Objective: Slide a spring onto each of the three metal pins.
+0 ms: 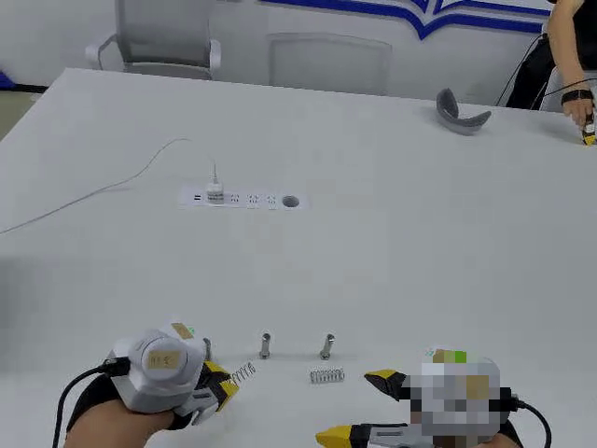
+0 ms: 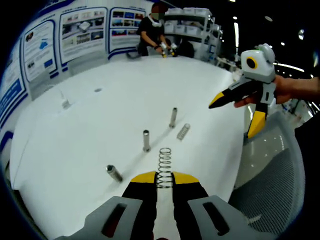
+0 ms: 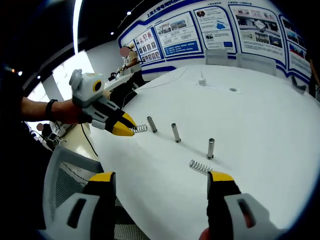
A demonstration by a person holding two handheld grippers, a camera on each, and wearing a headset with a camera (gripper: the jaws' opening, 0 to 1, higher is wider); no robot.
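Left fingers tight around a spring; right fingers wide apart.

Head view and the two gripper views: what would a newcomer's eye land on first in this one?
The left gripper draws the eye first: its yellow jaws are shut on a spring, close to a row of three bare metal pins standing on the white table. A second spring lies loose on the table beside the pins, and the right gripper hangs open near it.
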